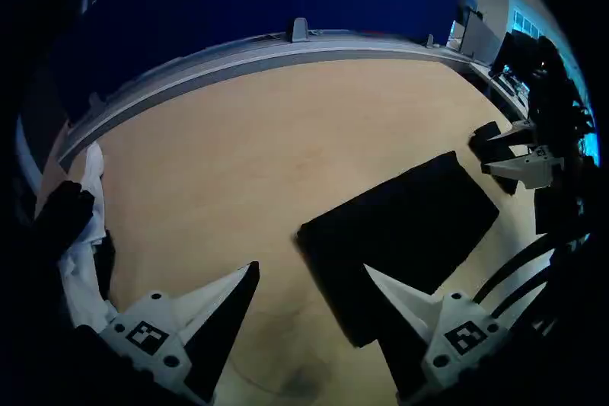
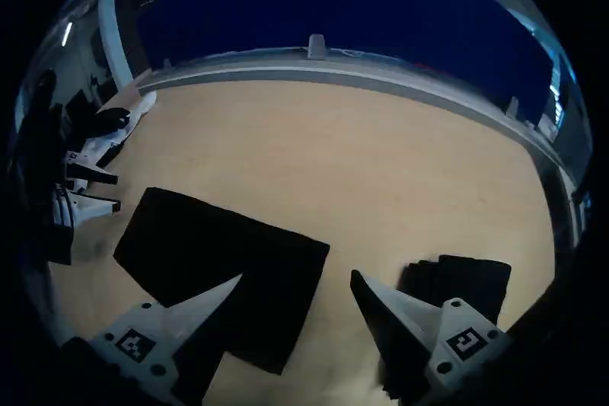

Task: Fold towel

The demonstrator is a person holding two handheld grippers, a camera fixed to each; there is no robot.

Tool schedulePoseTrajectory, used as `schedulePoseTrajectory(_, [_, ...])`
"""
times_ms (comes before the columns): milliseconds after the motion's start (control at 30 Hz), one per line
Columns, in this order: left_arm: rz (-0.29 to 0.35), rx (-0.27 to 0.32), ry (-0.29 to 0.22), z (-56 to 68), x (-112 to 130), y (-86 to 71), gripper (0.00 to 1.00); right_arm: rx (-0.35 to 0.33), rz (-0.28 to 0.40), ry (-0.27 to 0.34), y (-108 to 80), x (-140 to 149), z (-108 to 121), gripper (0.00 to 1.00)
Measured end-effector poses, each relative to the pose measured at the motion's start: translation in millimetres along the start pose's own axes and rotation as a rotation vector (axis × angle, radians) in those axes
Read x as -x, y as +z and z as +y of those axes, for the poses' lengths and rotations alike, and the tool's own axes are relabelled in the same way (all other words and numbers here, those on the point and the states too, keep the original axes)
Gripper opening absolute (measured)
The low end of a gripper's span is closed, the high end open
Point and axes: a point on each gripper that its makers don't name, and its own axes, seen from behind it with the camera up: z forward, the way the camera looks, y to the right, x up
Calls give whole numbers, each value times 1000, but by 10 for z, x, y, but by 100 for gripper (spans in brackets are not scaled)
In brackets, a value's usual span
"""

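While the towel (image 1: 411, 231) lies flat and dark on the table (image 1: 251, 155), neither tool grips it. Seen from the left gripper view, a white cloth (image 1: 85, 254) sits well left of the towel at the table's edge, with a dark object (image 1: 65, 212) against it that I cannot identify. Closer in, the left gripper (image 1: 308, 269) hangs at the towel's near corner with its fingers spread wide and nothing between them. One finger (image 1: 221, 307) is over bare wood left of the towel. The other overlaps the towel's near edge, though contact cannot be judged. Just beyond the towel's right corner hovers the right gripper (image 1: 481, 151), its fingers also parted. Behind the towel, a grey rail (image 1: 228, 63) and a blue partition (image 1: 251, 2) close off the table's far side.

From the right gripper view, the left gripper (image 2: 118, 191) is just left of the towel (image 2: 198, 246), jaws apart, and the white cloth (image 2: 125, 120) lies beyond it. The right gripper (image 2: 295, 275) hangs over the towel's right corner, fingers wide and empty. Right of the towel, apart from it, sits a stack (image 2: 464, 273) of folded dark cloth, partly hidden by a finger. The partition (image 2: 342, 17) runs behind the towel.
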Motion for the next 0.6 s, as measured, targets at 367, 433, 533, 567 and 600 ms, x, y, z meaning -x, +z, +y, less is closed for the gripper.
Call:
schedulePoseTrajectory(367, [57, -66, -54, -110, 164, -355, 91, -30, -26, -44, -216, 284, -85, 100])
schedulePoseTrajectory(433, [74, -92, -66, -145, 205, -432, 91, -39, -30, -54, -267, 341, -109, 100])
schedulePoseTrajectory(533, [97, -135, -86, -195, 270, -555, 91, -52, -38, -71, -339, 419, -138, 100])
schedulePoseTrajectory(567, [104, -149, -93, -211, 292, -597, 91, -55, -41, -78, -360, 444, -146, 100])
schedulePoseTrajectory(600, [111, -162, -103, -222, 320, -642, 91, -57, -43, -84, -380, 463, -152, 100])
